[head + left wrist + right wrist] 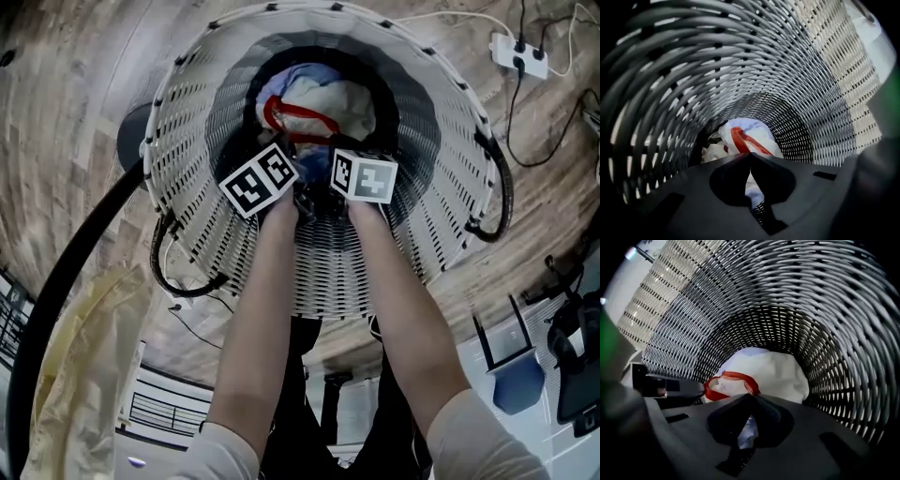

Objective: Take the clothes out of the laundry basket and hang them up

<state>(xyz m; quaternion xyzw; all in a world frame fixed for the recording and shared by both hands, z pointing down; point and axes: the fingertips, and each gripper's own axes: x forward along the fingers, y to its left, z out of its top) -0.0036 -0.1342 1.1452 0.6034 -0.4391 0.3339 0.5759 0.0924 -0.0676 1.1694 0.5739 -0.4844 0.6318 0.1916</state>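
**Step in hand: pick-up.** The laundry basket (187, 141) stands on the floor (75, 84), and both tools reach down into it. The clothes (323, 103) lie bundled at the bottom.

- Left gripper (750, 157): the jaws are closed tip to tip, with a fold of pale cloth pinched between them.
- Right gripper (751, 398): the jaws are likewise closed, with pale blue-white cloth caught in them.

Both grips sit on the near edge of the bundle. No clothes have left the basket, so the task stands at its start.

**Next move (judgement).** Raise both grippers straight up through the mouth of the basket and keep them level with each other. This lets the cloth come up spread and not twisted. Keep the jaws closed until the cloth clears the rim. The woven wall is close on every side and may snag a trailing fold. No rail or hanger shows in any view, so find one before carrying the cloth away.

**Count.**

- Baskets: one, with two black handles (497, 197).
- Grippers: two, each with one marker cube.
- Clothes: one white piece with a red trim (295, 117) and some pale blue cloth (281, 80). (Whether the blue is a second piece cannot be told.)
- Power strips: one (518, 54), on the floor well apart from the basket.
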